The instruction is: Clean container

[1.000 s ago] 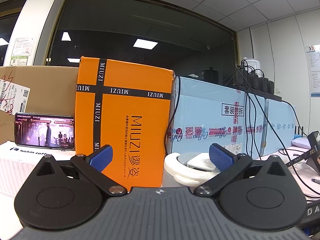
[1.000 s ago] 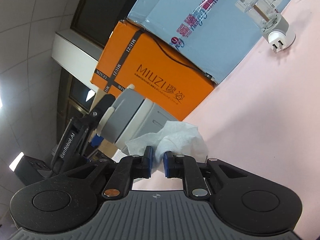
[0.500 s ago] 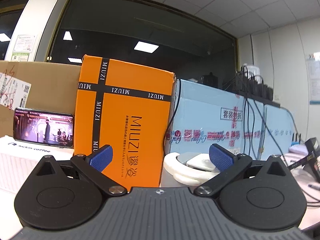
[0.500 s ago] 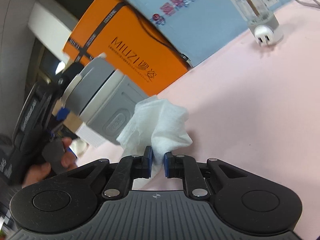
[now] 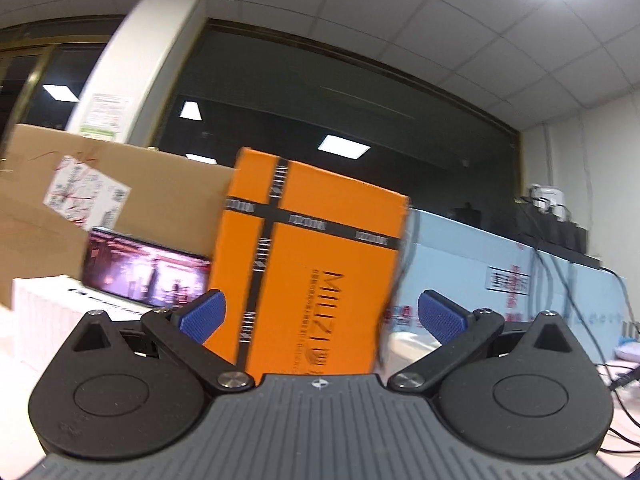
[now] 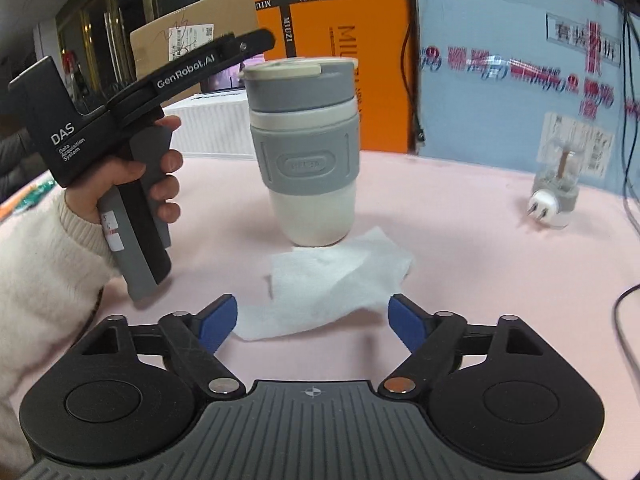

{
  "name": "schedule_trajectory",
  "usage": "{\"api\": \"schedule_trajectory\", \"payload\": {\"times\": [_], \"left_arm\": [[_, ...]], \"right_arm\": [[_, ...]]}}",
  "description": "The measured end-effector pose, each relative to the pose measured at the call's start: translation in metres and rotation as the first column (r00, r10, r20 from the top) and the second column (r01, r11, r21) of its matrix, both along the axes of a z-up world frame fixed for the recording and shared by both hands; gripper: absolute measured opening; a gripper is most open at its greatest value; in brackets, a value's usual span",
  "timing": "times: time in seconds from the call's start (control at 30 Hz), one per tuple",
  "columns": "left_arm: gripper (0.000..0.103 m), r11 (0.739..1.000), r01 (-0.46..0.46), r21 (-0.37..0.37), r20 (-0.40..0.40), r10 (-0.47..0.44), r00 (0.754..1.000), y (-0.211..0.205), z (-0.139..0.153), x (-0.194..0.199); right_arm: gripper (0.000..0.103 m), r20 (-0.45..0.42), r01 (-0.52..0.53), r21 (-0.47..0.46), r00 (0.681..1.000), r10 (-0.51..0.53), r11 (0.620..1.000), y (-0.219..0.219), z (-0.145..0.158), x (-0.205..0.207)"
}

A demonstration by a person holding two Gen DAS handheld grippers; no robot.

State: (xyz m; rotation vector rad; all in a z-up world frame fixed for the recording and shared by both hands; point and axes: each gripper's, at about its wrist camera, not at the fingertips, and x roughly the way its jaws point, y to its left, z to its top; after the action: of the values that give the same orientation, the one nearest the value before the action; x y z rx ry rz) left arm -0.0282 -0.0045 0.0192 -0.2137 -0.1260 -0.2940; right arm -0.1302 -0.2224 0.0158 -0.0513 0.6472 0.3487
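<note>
A white travel cup (image 6: 306,144) with a grey sleeve and grey lid stands upright on the pink table (image 6: 460,248). A white wipe (image 6: 328,288) lies flat on the table just in front of it. My right gripper (image 6: 312,320) is open and empty, low over the near edge of the wipe. My left gripper (image 5: 320,314) is open and empty, tilted upward, with no cup between its fingers. In the right wrist view the left gripper's body (image 6: 120,120) is held in a hand to the left of the cup.
An orange MIUZI box (image 6: 332,40) and a light blue carton (image 6: 520,60) stand behind the cup. A small clear plug-in device (image 6: 556,188) lies at the right. A phone playing video (image 5: 146,276) leans on a white box and brown carton at the left.
The right gripper opened and let the wipe drop onto the table. The cup now stands upright, free of the left gripper, which has drawn back and tilted up.
</note>
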Motion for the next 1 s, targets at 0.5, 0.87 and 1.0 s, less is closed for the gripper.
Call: {"api": "schedule_trajectory", "payload": {"times": [0.5,0.87,1.0], "left_arm": [[0.103,0.975,-0.202,0.098,-0.025,0.205,0.978,0.009,-0.008,-0.004],[0.103,0.917,-0.386,0.104,-0.063,0.393,0.917,0.01,-0.014,-0.003],[0.103,0.933,-0.343,0.112,-0.08,0.352,0.933,0.011,-0.015,0.0]], "right_arm": [[0.103,0.57,0.113,0.092,0.809,-0.145,0.989,-0.051,0.029,0.022],[0.103,0.658,0.32,0.207,0.654,-0.374,0.925,-0.068,-0.009,0.067],[0.103,0.605,0.325,0.249,0.683,-0.408,0.913,-0.079,-0.01,0.075]]}}
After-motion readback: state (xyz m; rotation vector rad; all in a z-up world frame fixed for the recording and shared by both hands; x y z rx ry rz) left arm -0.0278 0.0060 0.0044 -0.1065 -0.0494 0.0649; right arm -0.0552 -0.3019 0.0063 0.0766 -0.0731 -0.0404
